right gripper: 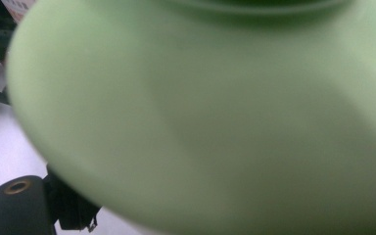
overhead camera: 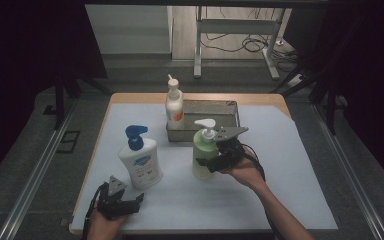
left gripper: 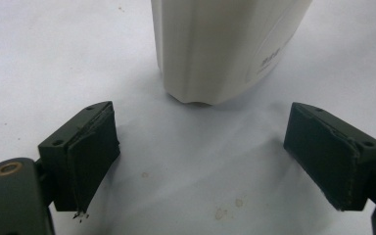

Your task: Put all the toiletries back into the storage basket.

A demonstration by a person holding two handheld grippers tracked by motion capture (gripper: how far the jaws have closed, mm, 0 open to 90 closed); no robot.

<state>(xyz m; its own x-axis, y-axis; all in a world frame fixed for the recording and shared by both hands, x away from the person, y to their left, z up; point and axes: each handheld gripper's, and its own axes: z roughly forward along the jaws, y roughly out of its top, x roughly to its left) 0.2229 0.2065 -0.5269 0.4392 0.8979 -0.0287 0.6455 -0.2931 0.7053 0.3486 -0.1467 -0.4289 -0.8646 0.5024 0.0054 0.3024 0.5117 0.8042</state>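
A pale green bottle (overhead camera: 202, 152) with a white pump stands upright on the white table cover. My right gripper (overhead camera: 207, 161) reaches in from the right and is shut on its lower body. In the right gripper view the green bottle (right gripper: 215, 112) looms very close, with one finger (right gripper: 73, 215) tucked against its side and the other hidden. A white bottle (overhead camera: 141, 164) with a blue pump stands left of centre. My left gripper (overhead camera: 121, 193) rests just in front of it, open. The white bottle's base (left gripper: 220, 54) stands beyond the wide-spread jaws of the left gripper (left gripper: 200, 161), with nothing between them.
A metal tray (overhead camera: 225, 107) sits at the back of the table. A white bottle with an orange label (overhead camera: 174, 107) stands at its left end. The white cover (overhead camera: 280, 165) spreads across the wooden table; dark floor and table legs lie beyond.
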